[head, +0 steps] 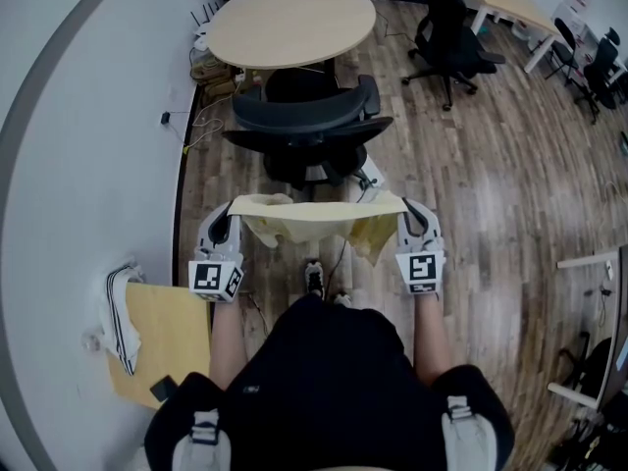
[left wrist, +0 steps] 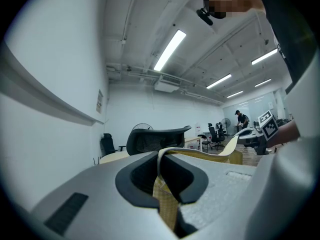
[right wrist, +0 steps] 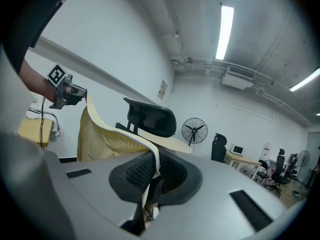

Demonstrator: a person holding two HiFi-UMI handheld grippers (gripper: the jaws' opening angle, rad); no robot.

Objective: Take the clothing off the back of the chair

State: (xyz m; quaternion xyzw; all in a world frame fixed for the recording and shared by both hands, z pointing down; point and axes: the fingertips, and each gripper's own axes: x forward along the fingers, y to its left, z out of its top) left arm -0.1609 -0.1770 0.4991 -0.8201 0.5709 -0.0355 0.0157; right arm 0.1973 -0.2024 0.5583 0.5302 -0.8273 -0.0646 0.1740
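Observation:
A pale yellow garment [head: 316, 217] hangs stretched between my two grippers, clear of the black office chair [head: 306, 130] in front of me. My left gripper [head: 234, 208] is shut on the garment's left corner, and its own view shows the yellow cloth [left wrist: 167, 204] pinched between the jaws. My right gripper [head: 404, 210] is shut on the right corner, where the cloth [right wrist: 152, 163] runs into the jaws. The chair's back [left wrist: 157, 140] stands bare behind the garment. In the right gripper view the chair's headrest [right wrist: 150, 118] rises past the cloth.
A round wooden table [head: 290, 22] stands beyond the chair. A curved white wall [head: 88, 145] runs along the left, with a small yellow table [head: 162, 337] and a white cloth [head: 120, 317] beside me. More office chairs [head: 446, 37] and desks stand at the back right.

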